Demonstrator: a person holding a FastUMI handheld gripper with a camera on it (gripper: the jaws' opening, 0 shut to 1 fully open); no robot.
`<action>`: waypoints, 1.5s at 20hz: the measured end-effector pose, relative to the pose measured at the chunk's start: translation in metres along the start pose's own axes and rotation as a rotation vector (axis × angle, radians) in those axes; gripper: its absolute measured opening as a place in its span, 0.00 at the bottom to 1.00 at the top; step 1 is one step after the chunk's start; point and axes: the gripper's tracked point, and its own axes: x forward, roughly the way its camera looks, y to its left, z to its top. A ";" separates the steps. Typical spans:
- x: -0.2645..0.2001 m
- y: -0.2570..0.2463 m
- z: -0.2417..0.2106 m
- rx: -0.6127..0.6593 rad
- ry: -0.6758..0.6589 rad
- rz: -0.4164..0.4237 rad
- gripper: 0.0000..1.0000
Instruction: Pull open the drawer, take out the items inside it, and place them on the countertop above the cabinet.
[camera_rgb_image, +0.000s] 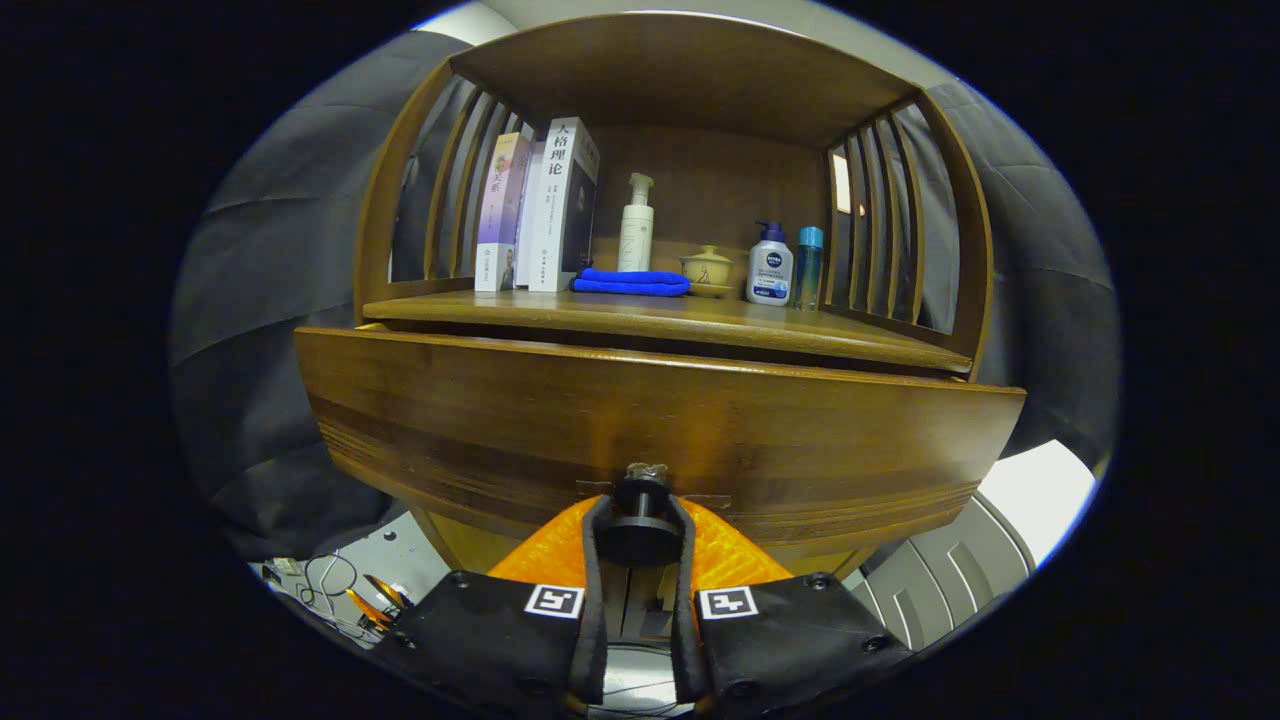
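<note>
Low and centre in the frame: gripper (640, 520), fingers closed in around the round dark knob (640, 500) of the drawer, one finger pressing each side of it. Pinched, by the look of it, with no gap showing on either flank.

Just beyond, across the middle of the frame: drawer front (660, 430), a wide slab of brown wood, standing a little forward of the countertop's edge, so probably cracked open. Contents hidden from here; cannot tell what lies inside.

Handling, as a judgement: stiff, solid wood, likely heavy enough to want a straight steady pull. Knob small, smooth and round, so liable to slip out if tugged at an angle; best held squarely behind its flange and drawn straight back.

Above that, upper middle: countertop (760, 325) over the cabinet, bare along its near edge, room there for things taken out.

Farthest back, along the rear of that shelf: books (545, 205) at upper left, folded blue cloth (630, 283), white pump bottle (635, 225), small lidded pot (706, 268), a squat bottle (770, 265) and a slim teal one (808, 265).
</note>
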 end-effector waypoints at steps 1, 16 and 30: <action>-0.004 0.000 -0.001 0.000 0.003 0.005 0.28; -0.061 0.007 -0.025 -0.031 0.041 0.070 0.28; -0.090 0.013 -0.038 -0.096 0.080 0.111 0.32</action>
